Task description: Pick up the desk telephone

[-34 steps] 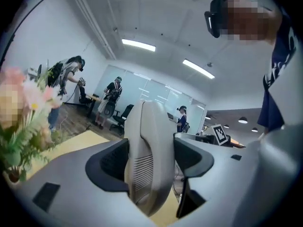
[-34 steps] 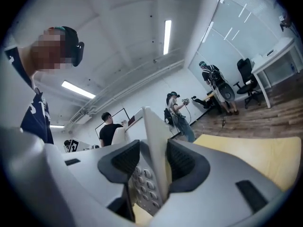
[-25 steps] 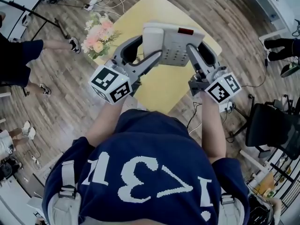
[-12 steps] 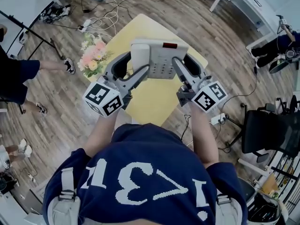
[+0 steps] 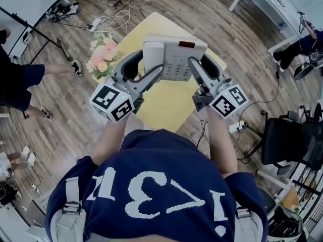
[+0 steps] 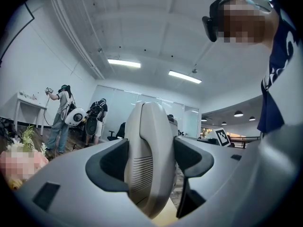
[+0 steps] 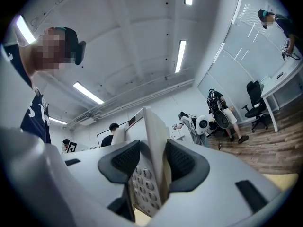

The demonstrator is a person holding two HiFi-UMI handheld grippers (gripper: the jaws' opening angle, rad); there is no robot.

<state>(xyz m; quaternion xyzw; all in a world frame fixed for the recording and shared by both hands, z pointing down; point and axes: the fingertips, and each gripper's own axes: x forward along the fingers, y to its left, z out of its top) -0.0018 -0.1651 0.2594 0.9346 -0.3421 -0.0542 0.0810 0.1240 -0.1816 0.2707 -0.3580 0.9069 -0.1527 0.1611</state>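
The yellow table (image 5: 169, 102) is partly covered by the desk telephone (image 5: 176, 54), which is held over its far half, so any gap beneath is hidden. The left gripper (image 5: 144, 68) is clamped on the handset end and the right gripper (image 5: 204, 64) pinches the keypad-side edge, their jaws masking both flanks. Flowers (image 5: 102, 54) sit beside the table's left edge.
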